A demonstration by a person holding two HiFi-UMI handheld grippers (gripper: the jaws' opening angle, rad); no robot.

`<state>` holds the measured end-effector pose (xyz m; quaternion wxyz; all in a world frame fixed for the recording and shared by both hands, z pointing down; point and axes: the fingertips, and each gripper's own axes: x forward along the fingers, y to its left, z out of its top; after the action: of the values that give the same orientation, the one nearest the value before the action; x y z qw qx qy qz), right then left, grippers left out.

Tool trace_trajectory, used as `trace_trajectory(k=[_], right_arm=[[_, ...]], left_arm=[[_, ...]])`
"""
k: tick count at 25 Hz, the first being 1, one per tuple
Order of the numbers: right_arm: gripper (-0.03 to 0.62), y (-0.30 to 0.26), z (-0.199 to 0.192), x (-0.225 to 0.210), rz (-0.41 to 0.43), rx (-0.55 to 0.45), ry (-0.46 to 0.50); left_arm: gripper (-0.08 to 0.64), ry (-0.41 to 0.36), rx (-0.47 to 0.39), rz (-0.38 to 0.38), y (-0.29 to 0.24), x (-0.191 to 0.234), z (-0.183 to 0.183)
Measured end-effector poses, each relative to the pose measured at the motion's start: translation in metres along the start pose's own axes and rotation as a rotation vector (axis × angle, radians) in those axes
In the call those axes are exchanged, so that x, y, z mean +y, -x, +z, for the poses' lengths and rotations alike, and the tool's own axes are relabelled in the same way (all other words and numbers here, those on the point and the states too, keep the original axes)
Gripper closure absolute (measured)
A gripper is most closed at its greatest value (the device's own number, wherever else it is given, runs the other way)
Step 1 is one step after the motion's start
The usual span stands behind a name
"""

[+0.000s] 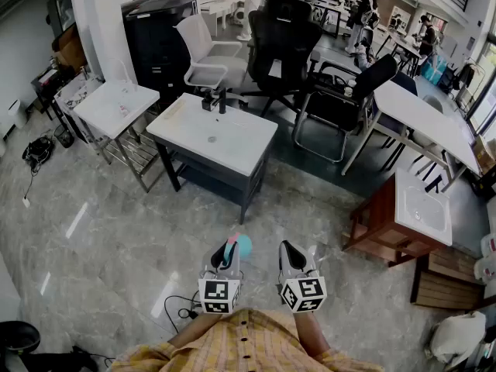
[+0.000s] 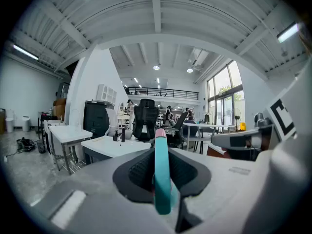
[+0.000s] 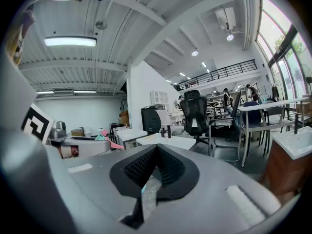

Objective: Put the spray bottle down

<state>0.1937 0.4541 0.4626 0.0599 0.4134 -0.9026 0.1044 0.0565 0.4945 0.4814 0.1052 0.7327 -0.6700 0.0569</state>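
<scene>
Gripping a slim teal plastic spray bottle with a pink tip (image 2: pixel 161 179), the left tongs (image 1: pixel 226 256) hold it in mid-air in front of the person's chest. In the left gripper view the bottle shows only as a narrow teal strip between the pads, so the hold appears to rest on a thin part. The right tongs (image 3: pixel 155 154), just beside, are closed on nothing, their tips meeting. Below both lies the grey polished stone floor (image 1: pixel 116 231), with a dark cable (image 1: pixel 180 310) lying just to the person's left. The nearest resting place, a white-topped desk with a dark frame (image 1: pixel 240 142), stands well apart ahead and carries a black tap fitting (image 1: pixel 218 99) at its far edge.

Likely hazards:
- (a) Loosening the pads here would let the bottle fall to the hard floor, since nothing lies beneath it.
- (b) A hold on so narrow a part may let the bottle swing or slip on the way across, and the empty right tongs give it no support.
- (c) The cable could catch a foot.
- (d) A release at the desk's near edge, or with the bottle tilted, could topple it off.
</scene>
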Motion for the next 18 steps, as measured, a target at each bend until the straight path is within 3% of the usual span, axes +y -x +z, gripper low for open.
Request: trace_trajectory(k=[18], right_arm=[[0.594,-0.018,0.007,0.013,-0.048,-0.043,-0.027]], left_arm=[[0.491,0.02,-0.016,-0.059,-0.007,0.025,-0.002]])
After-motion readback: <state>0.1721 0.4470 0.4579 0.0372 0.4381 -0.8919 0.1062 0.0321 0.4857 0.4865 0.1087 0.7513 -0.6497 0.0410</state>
